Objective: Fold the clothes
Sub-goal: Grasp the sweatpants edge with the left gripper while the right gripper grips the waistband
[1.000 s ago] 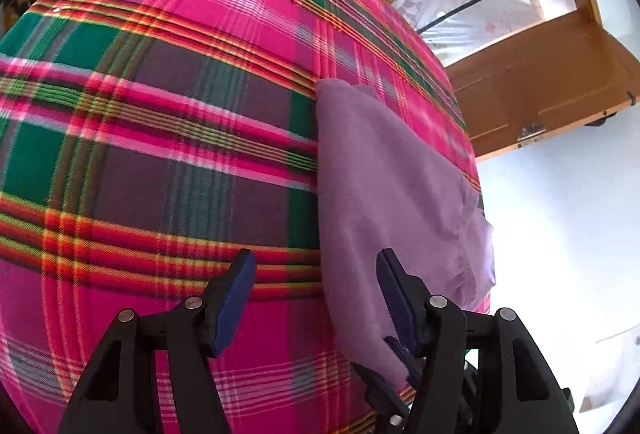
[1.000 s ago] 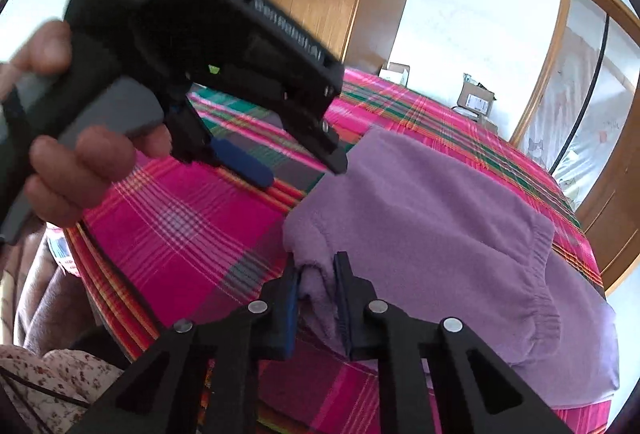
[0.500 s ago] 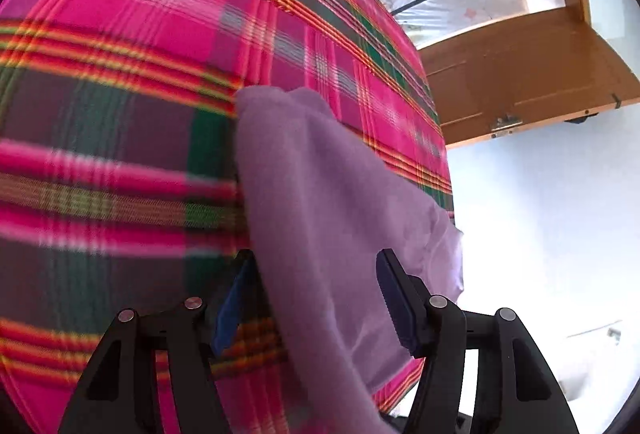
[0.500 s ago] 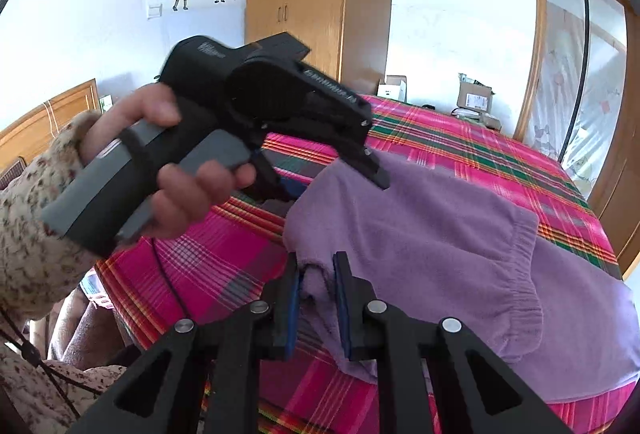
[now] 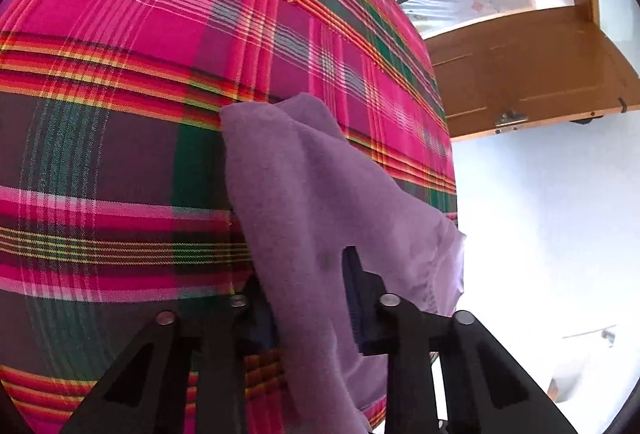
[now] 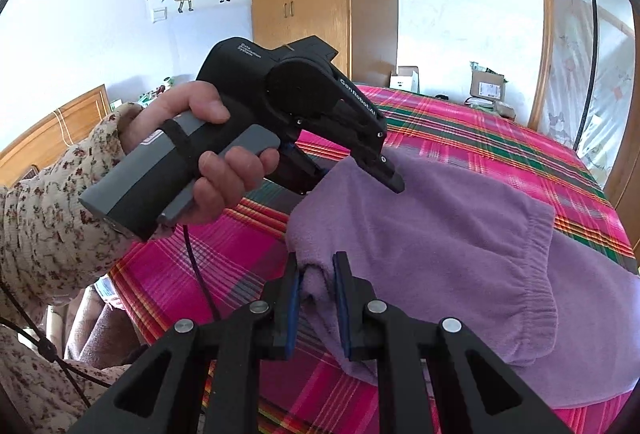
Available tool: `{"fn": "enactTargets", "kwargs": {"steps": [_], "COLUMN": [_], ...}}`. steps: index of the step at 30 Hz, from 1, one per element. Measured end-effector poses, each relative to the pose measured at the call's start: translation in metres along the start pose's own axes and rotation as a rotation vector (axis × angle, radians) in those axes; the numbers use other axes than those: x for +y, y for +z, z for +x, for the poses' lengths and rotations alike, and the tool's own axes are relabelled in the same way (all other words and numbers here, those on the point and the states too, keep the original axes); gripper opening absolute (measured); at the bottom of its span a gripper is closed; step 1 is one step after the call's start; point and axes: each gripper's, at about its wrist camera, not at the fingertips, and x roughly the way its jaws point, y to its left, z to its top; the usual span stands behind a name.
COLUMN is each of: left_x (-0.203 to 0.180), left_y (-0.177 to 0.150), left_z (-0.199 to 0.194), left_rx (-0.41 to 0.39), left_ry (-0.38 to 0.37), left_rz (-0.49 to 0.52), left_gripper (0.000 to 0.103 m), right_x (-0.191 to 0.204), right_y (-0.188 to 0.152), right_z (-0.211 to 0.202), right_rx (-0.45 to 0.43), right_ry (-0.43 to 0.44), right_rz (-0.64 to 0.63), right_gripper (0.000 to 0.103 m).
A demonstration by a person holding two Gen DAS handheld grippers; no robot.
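Both grippers pinch the purple garment [image 6: 460, 234] on the bed [image 6: 460, 130]: right gripper [image 6: 316, 298] one corner, left gripper [image 5: 310, 298] another. Fold in hand; next, carry both corners across evenly.

The purple garment [image 5: 320, 194] covers the left gripper's [image 5: 308, 298] left finger. In the right view its far end runs off the frame

Left gripper [image 6: 352, 170] body: white "GenRobot.AI" along side; small "Data Acquisition System" print, barely legible.
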Motion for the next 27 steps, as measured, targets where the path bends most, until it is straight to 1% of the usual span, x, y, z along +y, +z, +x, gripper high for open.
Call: {"fn": "enactTargets", "kwargs": {"steps": [1, 6, 11, 14, 17, 22, 27], "left_x": [0.002, 0.01, 0.017, 0.017, 0.018, 0.026, 0.037], "left_y": [0.0, 0.002, 0.005, 0.008, 0.013, 0.012, 0.017], "left_z": [-0.001, -0.004, -0.009, -0.018, -0.026, -0.04, -0.057], "left_rx": [0.0, 0.0, -0.002, -0.016, -0.03, -0.047, -0.075], "left_ry": [-0.006, -0.037, -0.078, -0.088, -0.114, -0.117, -0.117], "left_rz": [-0.008, -0.047, -0.081, -0.071, -0.067, -0.065, -0.065], "left_gripper": [0.014, 0.011, 0.01, 0.01, 0.01, 0.01, 0.01], "right_x": [0.001, 0.003, 0.016, 0.022, 0.02, 0.033, 0.048], "right_y": [0.0, 0.003, 0.006, 0.01, 0.016, 0.017, 0.021], "right_z": [0.0, 0.003, -0.002, -0.003, 0.002, 0.003, 0.01], "right_rx": [0.003, 0.016, 0.013, 0.011, 0.007, 0.013, 0.018], "right_ry": [0.005, 0.024, 0.034, 0.044, 0.047, 0.073, 0.118], "right_rz": [0.005, 0.019, 0.001, 0.0, -0.002, -0.004, -0.038], "right_gripper": [0.016, 0.016, 0.014, 0.014, 0.014, 0.014, 0.014]}}
